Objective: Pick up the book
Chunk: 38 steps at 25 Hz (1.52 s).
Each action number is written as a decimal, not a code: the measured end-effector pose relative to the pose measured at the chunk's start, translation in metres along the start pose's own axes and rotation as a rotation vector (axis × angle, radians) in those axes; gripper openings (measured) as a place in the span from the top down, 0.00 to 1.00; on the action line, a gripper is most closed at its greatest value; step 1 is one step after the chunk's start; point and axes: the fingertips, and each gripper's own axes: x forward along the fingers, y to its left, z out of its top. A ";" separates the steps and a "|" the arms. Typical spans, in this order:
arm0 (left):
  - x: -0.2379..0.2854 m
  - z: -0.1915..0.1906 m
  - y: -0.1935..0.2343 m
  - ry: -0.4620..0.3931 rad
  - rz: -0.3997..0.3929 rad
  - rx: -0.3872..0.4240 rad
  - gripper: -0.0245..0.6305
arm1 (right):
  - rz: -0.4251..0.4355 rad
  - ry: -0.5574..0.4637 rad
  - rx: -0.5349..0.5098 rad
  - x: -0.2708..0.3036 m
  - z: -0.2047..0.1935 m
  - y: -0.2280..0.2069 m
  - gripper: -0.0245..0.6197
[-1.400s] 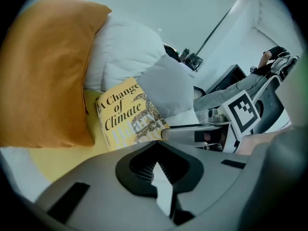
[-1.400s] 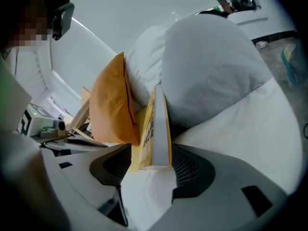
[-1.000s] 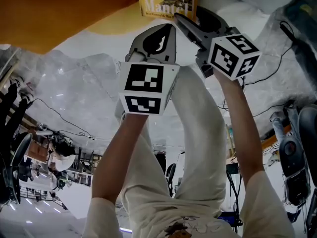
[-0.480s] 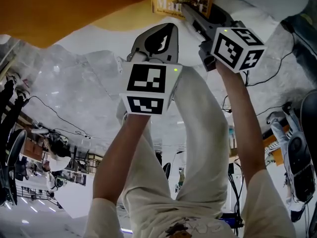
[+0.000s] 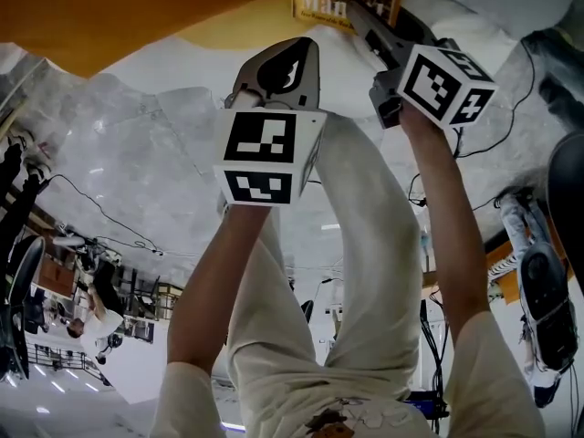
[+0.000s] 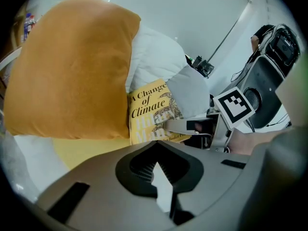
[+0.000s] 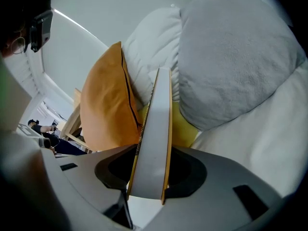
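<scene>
Your right gripper (image 7: 149,177) has just been closing onto the yellow paperback book (image 7: 156,114), wedged on edge just beside the orange velvet cushion (image 7: 106,109), while your left gripper (image 6: 156,160), near that cushion, has jaws together, holding nothing.

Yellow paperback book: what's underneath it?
A pale yellow cushion shows below the yellow paperback book; whatever lies directly beneath is covered by the book itself.

Head view dim, murky at edges. Gripper views brighter, even light, fisheye bend, black corners; book (image 7: 150,148) close up, soft-focus.
</scene>
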 end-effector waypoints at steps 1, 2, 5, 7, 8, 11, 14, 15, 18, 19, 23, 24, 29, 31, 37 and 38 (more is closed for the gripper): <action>0.000 0.001 0.001 -0.002 0.001 -0.009 0.95 | -0.006 0.000 0.014 -0.001 0.001 -0.001 0.68; -0.001 0.001 0.001 -0.002 0.001 -0.019 0.95 | -0.012 0.001 0.032 -0.001 0.001 -0.001 0.68; -0.008 0.000 0.003 -0.009 0.003 -0.031 0.95 | -0.026 0.000 0.050 -0.003 0.001 0.002 0.68; -0.012 0.001 0.004 -0.016 0.006 -0.029 0.95 | -0.037 -0.010 0.030 -0.006 0.004 0.006 0.69; -0.014 0.003 0.004 -0.020 0.006 -0.027 0.95 | -0.045 -0.018 0.019 -0.009 0.008 0.008 0.69; -0.024 0.009 0.004 -0.031 0.007 -0.023 0.95 | -0.082 -0.028 -0.012 -0.020 0.017 0.015 0.71; -0.035 0.012 0.008 -0.024 0.005 -0.012 0.95 | -0.113 -0.020 -0.030 -0.027 0.020 0.026 0.71; -0.039 0.013 0.009 -0.023 0.002 -0.004 0.95 | -0.112 -0.020 -0.028 -0.030 0.018 0.029 0.71; -0.050 0.015 0.005 -0.021 -0.009 0.024 0.95 | -0.099 -0.028 -0.043 -0.041 0.015 0.042 0.71; -0.053 0.016 0.002 -0.019 -0.014 0.033 0.95 | -0.098 -0.029 -0.047 -0.046 0.014 0.045 0.71; -0.068 0.023 -0.016 -0.010 -0.037 0.064 0.95 | -0.112 -0.031 -0.041 -0.071 0.010 0.051 0.71; -0.072 0.024 -0.018 -0.012 -0.036 0.067 0.95 | -0.115 -0.033 -0.037 -0.076 0.009 0.054 0.71; -0.096 0.033 -0.026 -0.013 -0.029 0.079 0.95 | -0.114 -0.044 -0.027 -0.101 0.016 0.075 0.71; -0.105 0.036 -0.030 -0.009 -0.037 0.087 0.95 | -0.111 -0.043 -0.029 -0.108 0.018 0.085 0.71; -0.135 0.056 -0.040 -0.012 -0.049 0.098 0.96 | -0.113 -0.053 -0.030 -0.127 0.037 0.109 0.71; -0.142 0.060 -0.041 -0.013 -0.048 0.097 0.95 | -0.112 -0.057 -0.027 -0.130 0.041 0.115 0.71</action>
